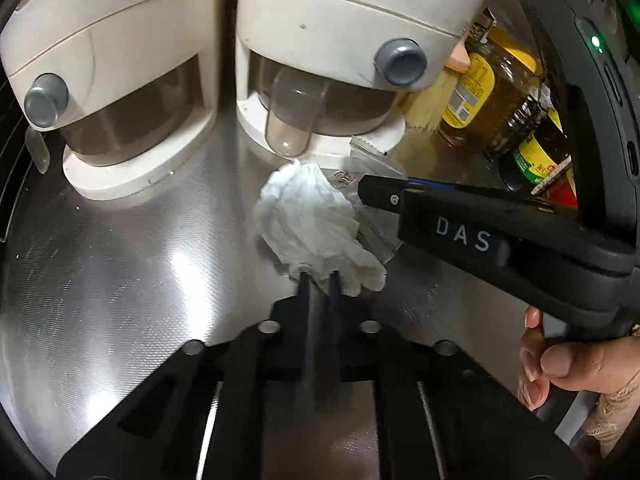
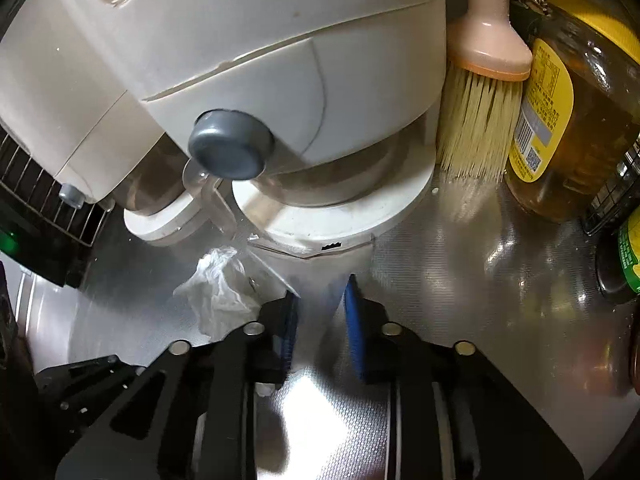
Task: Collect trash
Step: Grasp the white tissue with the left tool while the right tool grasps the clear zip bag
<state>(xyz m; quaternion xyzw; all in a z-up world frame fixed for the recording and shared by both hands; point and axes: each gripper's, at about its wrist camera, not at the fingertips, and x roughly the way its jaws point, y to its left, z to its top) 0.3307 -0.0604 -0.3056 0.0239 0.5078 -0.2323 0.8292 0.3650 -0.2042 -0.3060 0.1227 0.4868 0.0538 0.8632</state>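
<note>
The crumpled white tissue lies on the steel surface in front of two cream dispensers with grey knobs. The left claw has its fingers pressed together on the tissue's near edge, pinching it. Just behind the tissue, partly under it, lies a clear plastic wrapper that touches the base of the right-hand dispenser.

The right claw comes in from the right side, its blue-padded fingers standing a little apart; the wrapper's clear edge reaches toward the gap, though whether the pads press on it cannot be told (the film is nearly invisible against the steel). In the left wrist view its dark finger tip sits over the wrapper, close beside the tissue, and a hand grips its handle.

The dispenser bases crowd the far side, with a clear scoop hanging over the spot. To the right stand a pink-handled brush, a jar with a yellow label and a green-labelled jar. A dark wire rack closes the left edge. Open steel lies toward the near side and the left of the tissue.
</note>
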